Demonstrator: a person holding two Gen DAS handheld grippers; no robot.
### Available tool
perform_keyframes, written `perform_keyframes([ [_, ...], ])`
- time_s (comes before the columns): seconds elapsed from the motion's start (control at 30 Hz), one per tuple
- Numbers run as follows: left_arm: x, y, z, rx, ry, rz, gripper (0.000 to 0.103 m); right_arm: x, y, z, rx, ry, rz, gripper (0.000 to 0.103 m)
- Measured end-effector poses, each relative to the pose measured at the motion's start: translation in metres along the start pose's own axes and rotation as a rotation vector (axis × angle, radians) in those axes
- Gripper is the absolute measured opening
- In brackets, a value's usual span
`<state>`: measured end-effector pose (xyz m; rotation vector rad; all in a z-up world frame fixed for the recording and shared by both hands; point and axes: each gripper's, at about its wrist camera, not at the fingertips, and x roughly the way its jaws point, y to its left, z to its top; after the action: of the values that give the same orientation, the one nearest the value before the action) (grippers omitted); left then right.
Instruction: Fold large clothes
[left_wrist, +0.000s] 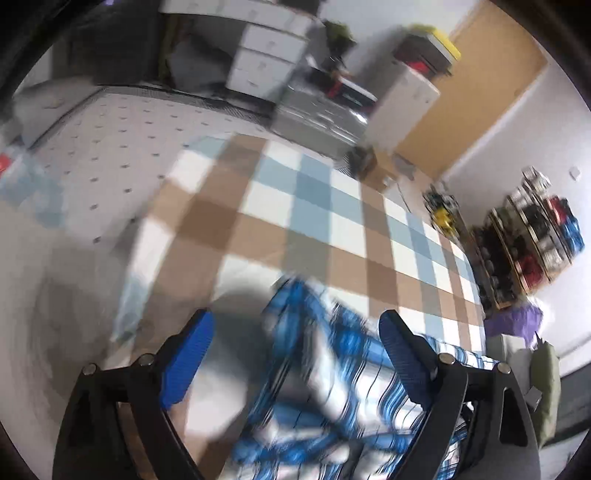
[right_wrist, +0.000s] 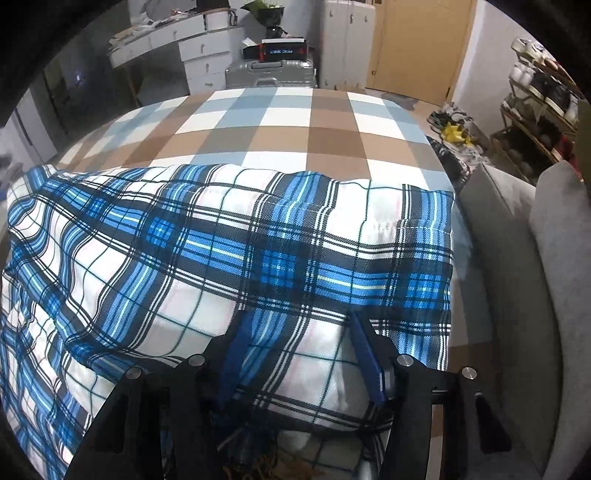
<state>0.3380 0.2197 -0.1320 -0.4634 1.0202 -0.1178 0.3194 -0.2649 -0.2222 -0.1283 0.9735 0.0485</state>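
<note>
Cloth (right_wrist: 229, 236): a blue-and-white plaid piece is lying spread across the near part of the bed, its far edge running left to right, ready for a further fold.
Bed (right_wrist: 280, 122): a checked brown, blue and white cover is serving as the folding surface; its far half is lying bare.
Left gripper (left_wrist: 295, 332): its blue pads (left_wrist: 188, 354) are standing wide apart, hovering over a bunched part of the cloth; nothing is being pinched, which reads as a release or a fresh reach.
Right gripper (right_wrist: 299, 350): its pads (right_wrist: 364, 354) are pressing into the cloth near its right near corner, a raised ridge of fabric sitting between them; the jaws are standing partly apart, and I cannot tell whether they are clamping it firmly.
Sofa (right_wrist: 517, 258): grey, standing just beside the bed on the right.
Suitcase (right_wrist: 269, 74): silver, standing beyond the far end of the bed.
Stage: judged mid-fold, the cloth being only partly squared.
</note>
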Motion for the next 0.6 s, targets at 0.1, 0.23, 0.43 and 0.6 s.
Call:
perform_keyframes([
  [0.1,0.042,0.005,0.007,-0.013,0.137,0.018,0.085,-0.004,0.001,-0.001,0.001,-0.007,0.004,0.055],
  [0.23,0.063,0.015,-0.007,-0.121,0.227,-0.058,0.007,-0.004,0.001,-0.001,-0.001,-0.009,0.005,0.055],
  [0.43,0.005,-0.016,-0.038,-0.007,0.122,-0.039,0.003,-0.002,-0.002,-0.001,-0.002,-0.015,0.018,0.055],
  [0.6,-0.009,-0.023,-0.096,0.076,0.14,0.009,0.004,-0.004,-0.013,0.005,0.022,0.008,0.003,0.033],
])
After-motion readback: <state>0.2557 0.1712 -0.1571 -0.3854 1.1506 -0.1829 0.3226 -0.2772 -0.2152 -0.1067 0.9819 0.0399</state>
